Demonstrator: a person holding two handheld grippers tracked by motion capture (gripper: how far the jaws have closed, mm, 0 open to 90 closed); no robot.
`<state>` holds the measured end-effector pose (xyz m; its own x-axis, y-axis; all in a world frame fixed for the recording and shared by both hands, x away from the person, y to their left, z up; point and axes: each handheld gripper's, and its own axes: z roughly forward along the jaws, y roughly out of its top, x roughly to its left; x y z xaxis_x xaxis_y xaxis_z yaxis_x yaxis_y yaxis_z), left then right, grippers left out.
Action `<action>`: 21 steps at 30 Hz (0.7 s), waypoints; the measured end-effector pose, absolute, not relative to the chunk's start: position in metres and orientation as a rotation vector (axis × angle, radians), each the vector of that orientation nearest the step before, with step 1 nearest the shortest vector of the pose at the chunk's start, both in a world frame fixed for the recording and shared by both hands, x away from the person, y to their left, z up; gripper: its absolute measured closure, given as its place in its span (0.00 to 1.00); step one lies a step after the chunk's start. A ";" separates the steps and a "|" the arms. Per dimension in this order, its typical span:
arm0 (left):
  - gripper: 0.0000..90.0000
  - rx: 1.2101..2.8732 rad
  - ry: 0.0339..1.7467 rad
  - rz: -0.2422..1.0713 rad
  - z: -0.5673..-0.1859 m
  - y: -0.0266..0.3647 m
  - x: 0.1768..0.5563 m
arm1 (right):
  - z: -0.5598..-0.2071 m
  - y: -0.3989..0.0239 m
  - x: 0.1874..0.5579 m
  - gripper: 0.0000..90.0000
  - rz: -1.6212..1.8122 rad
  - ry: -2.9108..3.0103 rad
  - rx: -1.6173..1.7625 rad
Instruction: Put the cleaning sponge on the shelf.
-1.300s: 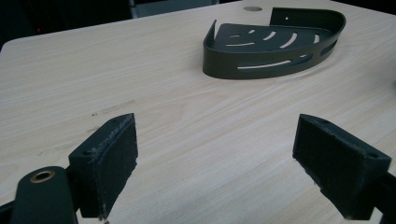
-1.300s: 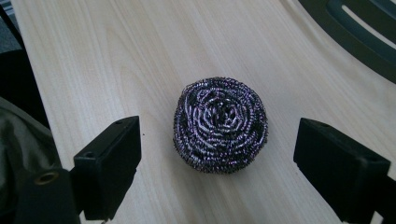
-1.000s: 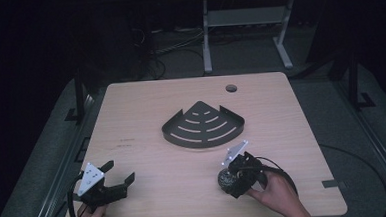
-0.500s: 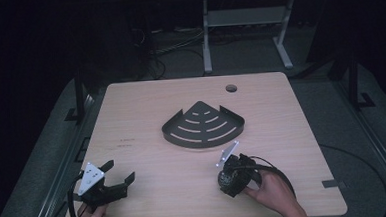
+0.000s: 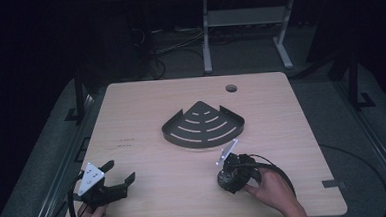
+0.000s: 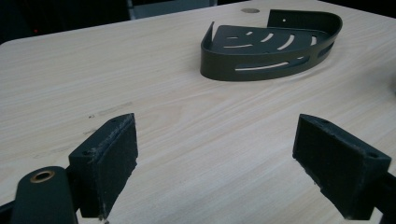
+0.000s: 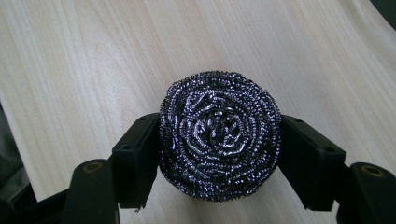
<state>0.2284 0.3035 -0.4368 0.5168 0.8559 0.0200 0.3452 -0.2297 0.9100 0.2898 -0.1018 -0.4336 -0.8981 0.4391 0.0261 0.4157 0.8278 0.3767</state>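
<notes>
A round steel-wire scourer (image 7: 219,135) lies on the wooden table, and my right gripper (image 7: 222,158) is shut on it, a black pad pressing each side. Its jaws have just been closing around the scourer. In the high view this gripper (image 5: 228,177) points down at the table's near right, with the scourer (image 5: 225,179) a dark lump under it and a hand behind. My left gripper (image 5: 119,172) rests at the near left corner, open, with bare wood between its pads (image 6: 112,163). A black quarter-round slotted shelf (image 5: 203,142) sits mid-table and shows ahead of the left gripper (image 6: 261,70).
The light wooden table (image 5: 292,133) has a round cable hole (image 5: 231,88) at its far right. A black cable (image 5: 277,170) loops beside the right hand. Past the far edge stands a white metal frame (image 5: 244,18) on the dark floor.
The right hand and its gripper have edged slightly left and settled over the scourer. The left gripper and the shelf have kept still.
</notes>
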 end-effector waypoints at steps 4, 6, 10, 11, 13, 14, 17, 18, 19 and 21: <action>0.15 1.798 1.005 0.667 -0.437 0.304 0.229 | -0.430 -0.101 0.291 0.36 0.596 2.945 0.693; 0.15 1.797 1.005 0.667 -0.437 0.304 0.229 | -0.427 -0.102 0.292 0.36 0.609 2.940 0.695; 0.15 1.800 0.999 0.664 -0.437 0.304 0.228 | -0.421 -0.102 0.297 0.36 0.623 2.931 0.700; 0.15 1.801 0.997 0.662 -0.437 0.304 0.228 | -0.418 -0.102 0.300 0.36 0.637 2.929 0.704; 0.15 1.803 0.996 0.660 -0.437 0.304 0.229 | -0.414 -0.102 0.303 0.36 0.645 2.926 0.706; 0.15 1.804 0.996 0.661 -0.437 0.304 0.229 | -0.414 -0.102 0.303 0.36 0.645 2.926 0.706; 0.15 1.804 0.998 0.659 -0.437 0.304 0.228 | -0.409 -0.103 0.309 0.36 0.669 2.922 0.713; 0.15 1.803 0.998 0.658 -0.437 0.304 0.229 | -0.408 -0.103 0.311 0.36 0.669 2.922 0.717; 0.15 1.804 0.999 0.659 -0.437 0.304 0.229 | -0.407 -0.103 0.313 0.36 0.669 2.920 0.719; 0.15 1.801 1.001 0.657 -0.437 0.304 0.229 | -0.404 -0.103 0.316 0.36 0.657 2.912 0.723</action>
